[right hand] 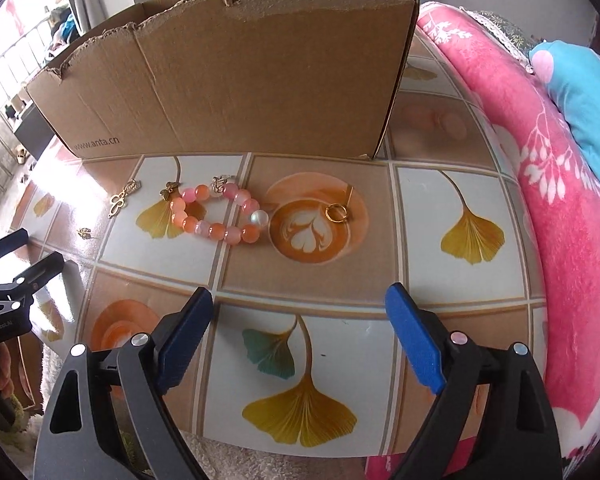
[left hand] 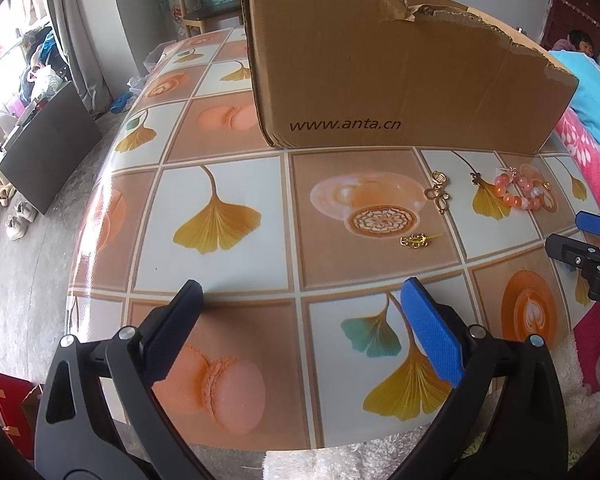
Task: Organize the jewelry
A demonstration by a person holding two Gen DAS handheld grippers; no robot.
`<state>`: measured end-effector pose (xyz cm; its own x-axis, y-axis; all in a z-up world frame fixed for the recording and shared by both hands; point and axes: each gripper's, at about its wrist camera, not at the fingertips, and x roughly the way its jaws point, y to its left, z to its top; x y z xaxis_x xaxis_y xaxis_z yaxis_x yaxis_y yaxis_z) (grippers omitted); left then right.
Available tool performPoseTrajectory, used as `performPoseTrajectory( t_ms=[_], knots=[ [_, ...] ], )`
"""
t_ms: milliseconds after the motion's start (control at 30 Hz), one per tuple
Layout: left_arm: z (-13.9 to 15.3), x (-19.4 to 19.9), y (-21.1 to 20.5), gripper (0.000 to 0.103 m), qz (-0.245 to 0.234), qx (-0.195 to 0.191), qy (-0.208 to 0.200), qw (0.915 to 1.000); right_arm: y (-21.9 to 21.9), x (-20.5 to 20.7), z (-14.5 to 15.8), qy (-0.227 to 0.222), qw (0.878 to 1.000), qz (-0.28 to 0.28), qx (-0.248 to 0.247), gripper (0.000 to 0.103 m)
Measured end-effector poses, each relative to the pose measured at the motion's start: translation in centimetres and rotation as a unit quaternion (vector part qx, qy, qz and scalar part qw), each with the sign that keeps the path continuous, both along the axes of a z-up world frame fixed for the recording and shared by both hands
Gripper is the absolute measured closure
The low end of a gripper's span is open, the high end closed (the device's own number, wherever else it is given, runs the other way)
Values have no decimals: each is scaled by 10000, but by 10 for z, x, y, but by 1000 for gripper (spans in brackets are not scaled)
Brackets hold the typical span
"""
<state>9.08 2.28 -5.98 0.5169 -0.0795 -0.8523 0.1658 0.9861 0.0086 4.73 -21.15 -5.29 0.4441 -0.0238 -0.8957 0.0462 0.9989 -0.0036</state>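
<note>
Cardboard box (right hand: 236, 76) stands at the far side of the table (right hand: 420, 216). Just in front of box: bead bracelet (right hand: 216, 216), pink and orange. To its right a gold ring (right hand: 336, 213), apart from it. To its left a gold pendant (right hand: 123, 197) and a small gold piece (right hand: 85, 233). Right gripper (right hand: 300, 344) is nearer than the bracelet, jaws wide, nothing btw them.

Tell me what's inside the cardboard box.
The cardboard box shows only its outer front wall and a strip of bare inner wall near the torn rim. Its floor and any contents are hidden by that wall.
</note>
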Motion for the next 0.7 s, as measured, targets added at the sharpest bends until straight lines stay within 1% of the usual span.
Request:
performPoseTrajectory(
  t_ms=[333, 533, 700],
  knots=[
    [-1, 1, 0, 7, -8, -17, 35, 10000, 0, 0, 2, 43, 9999, -115, 1, 17],
    [-1, 0, -1, 7, -47, -22, -13, 10000, -2, 1, 1, 51, 9999, -145, 20, 17],
    [-1, 0, -1, 7, -55, -13, 17, 10000, 2, 0, -1, 80, 9999, -118, -41, 10]
  ],
)
